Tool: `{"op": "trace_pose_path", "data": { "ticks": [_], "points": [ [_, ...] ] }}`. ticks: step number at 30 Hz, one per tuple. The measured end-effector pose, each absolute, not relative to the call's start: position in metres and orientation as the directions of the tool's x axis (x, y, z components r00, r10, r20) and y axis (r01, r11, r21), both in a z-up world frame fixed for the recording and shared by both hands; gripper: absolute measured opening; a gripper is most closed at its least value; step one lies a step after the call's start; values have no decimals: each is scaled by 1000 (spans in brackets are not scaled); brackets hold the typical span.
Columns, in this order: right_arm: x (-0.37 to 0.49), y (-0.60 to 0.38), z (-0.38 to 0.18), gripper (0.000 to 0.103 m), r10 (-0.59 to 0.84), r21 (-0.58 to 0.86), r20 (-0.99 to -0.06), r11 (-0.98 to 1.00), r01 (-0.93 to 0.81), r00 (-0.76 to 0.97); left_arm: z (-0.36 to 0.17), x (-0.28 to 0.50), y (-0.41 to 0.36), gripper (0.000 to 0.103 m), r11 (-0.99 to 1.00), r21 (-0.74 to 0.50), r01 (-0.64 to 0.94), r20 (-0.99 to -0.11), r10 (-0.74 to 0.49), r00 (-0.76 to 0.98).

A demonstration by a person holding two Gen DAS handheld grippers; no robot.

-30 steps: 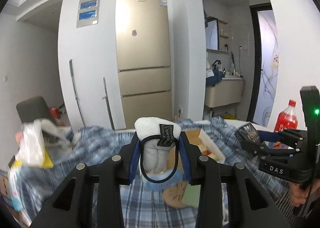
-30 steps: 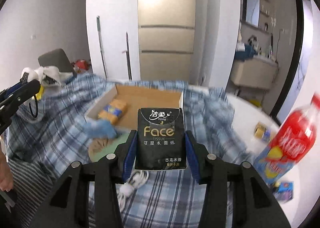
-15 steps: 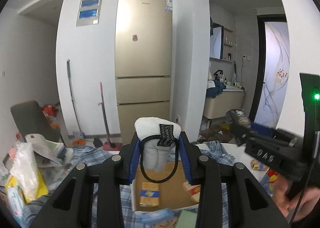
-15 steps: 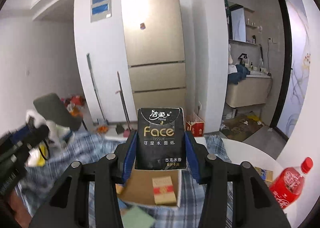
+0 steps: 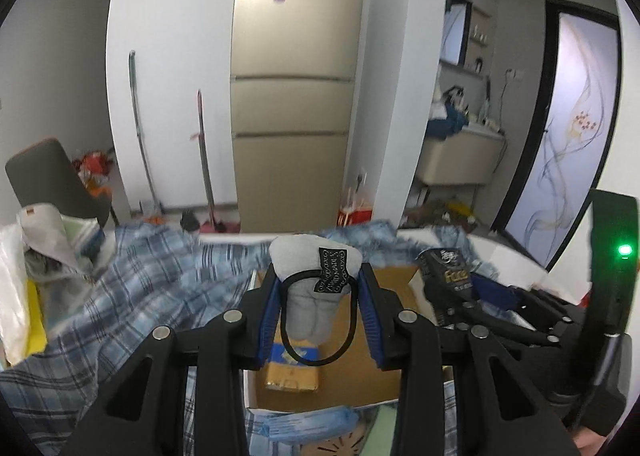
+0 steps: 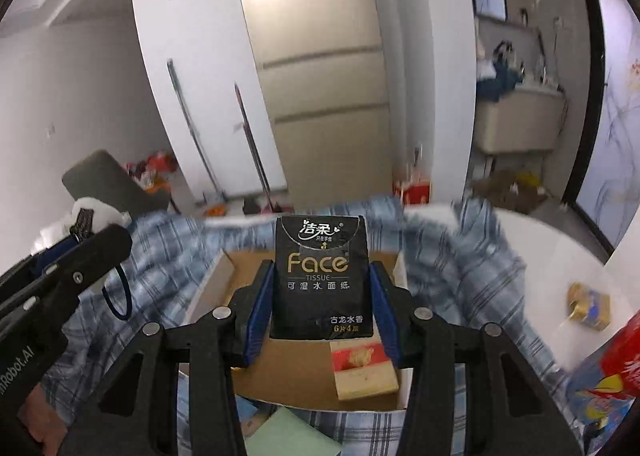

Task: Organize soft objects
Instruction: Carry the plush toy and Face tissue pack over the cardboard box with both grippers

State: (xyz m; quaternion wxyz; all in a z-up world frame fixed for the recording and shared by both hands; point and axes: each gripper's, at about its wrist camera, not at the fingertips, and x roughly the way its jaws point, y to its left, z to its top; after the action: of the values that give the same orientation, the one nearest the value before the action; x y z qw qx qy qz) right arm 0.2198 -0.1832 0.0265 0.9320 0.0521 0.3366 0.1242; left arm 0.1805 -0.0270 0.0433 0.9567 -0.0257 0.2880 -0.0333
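Above the open cardboard box (image 6: 304, 384), the left hand-held gripper (image 5: 319, 310) clamps a rolled grey cloth (image 5: 314, 288). Beside it, the right hand-held gripper (image 6: 321, 302) grips a black tissue pack (image 6: 320, 276).

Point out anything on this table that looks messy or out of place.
The blue checked cloth is rumpled and bunched up around the cardboard box rather than lying flat. A blue mask and a green pad lie loose in front of the box, and a small gold packet sits alone on the bare white tabletop.
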Motion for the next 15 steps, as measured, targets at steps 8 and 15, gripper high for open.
{"op": "trace_pose_path", "data": {
  "ticks": [8, 15],
  "points": [
    [239, -179, -24, 45, 378, 285, -703, 926, -249, 603, -4, 213, -14, 39, 998, -57, 22, -660, -54, 749],
    [241, -160, -57, 45, 358, 250, -776, 931, -267, 520, -22, 222, -15, 39, 997, -74, 38, -700, -79, 710]
  ]
}}
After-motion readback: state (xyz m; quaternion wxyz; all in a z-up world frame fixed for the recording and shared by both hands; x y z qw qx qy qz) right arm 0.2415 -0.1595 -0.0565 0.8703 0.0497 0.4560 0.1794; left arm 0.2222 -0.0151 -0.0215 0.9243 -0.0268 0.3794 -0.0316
